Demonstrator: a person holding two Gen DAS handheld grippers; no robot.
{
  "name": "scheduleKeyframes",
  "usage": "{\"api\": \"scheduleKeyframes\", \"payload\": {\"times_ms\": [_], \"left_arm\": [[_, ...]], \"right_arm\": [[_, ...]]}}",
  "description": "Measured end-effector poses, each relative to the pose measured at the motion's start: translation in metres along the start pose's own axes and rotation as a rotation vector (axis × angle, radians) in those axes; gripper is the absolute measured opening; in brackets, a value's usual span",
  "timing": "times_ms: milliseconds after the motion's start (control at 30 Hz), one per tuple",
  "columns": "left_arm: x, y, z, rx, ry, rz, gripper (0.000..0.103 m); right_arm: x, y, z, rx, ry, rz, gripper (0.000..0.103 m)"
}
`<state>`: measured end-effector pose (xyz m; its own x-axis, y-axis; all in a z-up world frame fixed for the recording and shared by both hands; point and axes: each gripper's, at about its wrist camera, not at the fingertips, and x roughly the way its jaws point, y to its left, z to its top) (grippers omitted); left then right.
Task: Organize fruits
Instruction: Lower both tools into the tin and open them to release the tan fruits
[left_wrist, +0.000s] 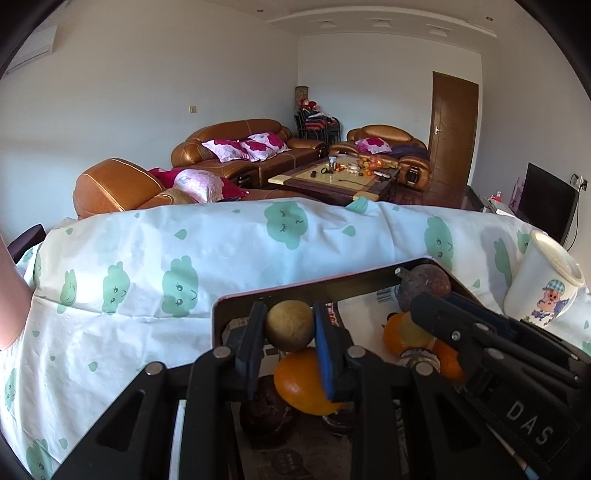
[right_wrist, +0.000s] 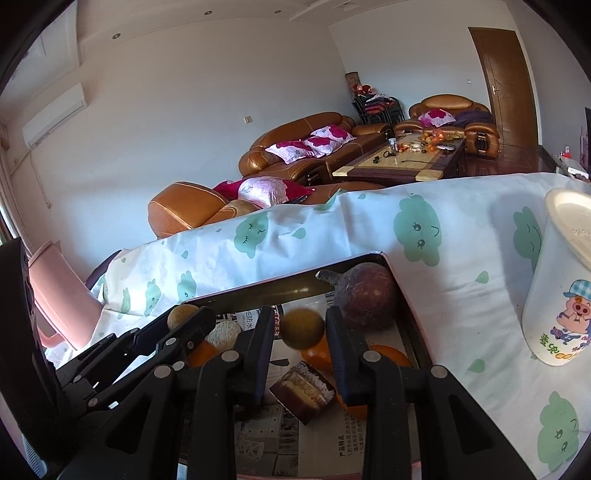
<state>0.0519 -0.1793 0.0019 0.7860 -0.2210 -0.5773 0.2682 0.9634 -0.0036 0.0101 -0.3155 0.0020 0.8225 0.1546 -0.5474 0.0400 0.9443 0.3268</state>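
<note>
A dark tray (left_wrist: 314, 288) lined with newspaper sits on the cloud-print cloth. My left gripper (left_wrist: 290, 314) is shut on a tan round fruit (left_wrist: 290, 326) and holds it over an orange (left_wrist: 301, 387) and a dark cake (left_wrist: 264, 410) in the tray. My right gripper (right_wrist: 299, 317) is shut on an olive-brown round fruit (right_wrist: 303, 330) above a layered cake slice (right_wrist: 303, 391) and oranges (right_wrist: 317, 356). A dark purple fruit (right_wrist: 364, 301) with a stem lies in the tray's far right corner (right_wrist: 258, 291). The two grippers hang side by side over the tray.
A white cup (right_wrist: 561, 280) with a cartoon pig stands on the cloth just right of the tray. A pink pitcher (right_wrist: 62, 295) stands at the left. Beyond the table edge are brown leather sofas (left_wrist: 236, 147) and a coffee table (left_wrist: 332, 177).
</note>
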Motion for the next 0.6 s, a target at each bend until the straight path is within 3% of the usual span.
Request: {"api": "scheduleKeyframes", "payload": {"times_ms": [200,300,367,400,433,500,600], "left_arm": [[-0.004,-0.006,-0.001,0.027,-0.016,0.002,0.027],[-0.007,-0.01,-0.001,0.045,-0.028,0.006,0.03],[-0.008,-0.012,-0.001,0.058,-0.035,0.008,0.05],[-0.009,-0.014,-0.001,0.062,-0.04,0.025,0.073],[-0.01,-0.014,-0.001,0.062,-0.048,0.043,0.084],[-0.013,-0.015,-0.001,0.067,-0.057,0.034,0.086],[-0.012,-0.019,-0.001,0.084,-0.049,0.029,0.103]], "right_arm": [[-0.013,0.007,0.002,0.002,-0.067,0.062,0.049],[-0.03,0.01,0.002,-0.001,-0.153,0.012,0.062],[-0.042,0.008,0.001,0.013,-0.227,-0.07,0.075],[-0.048,0.007,0.001,0.023,-0.261,-0.104,0.078],[-0.052,0.004,0.001,0.032,-0.288,-0.129,0.078],[-0.058,-0.001,0.003,0.053,-0.318,-0.16,0.078],[-0.057,-0.007,0.005,0.08,-0.321,-0.169,0.078]]}}
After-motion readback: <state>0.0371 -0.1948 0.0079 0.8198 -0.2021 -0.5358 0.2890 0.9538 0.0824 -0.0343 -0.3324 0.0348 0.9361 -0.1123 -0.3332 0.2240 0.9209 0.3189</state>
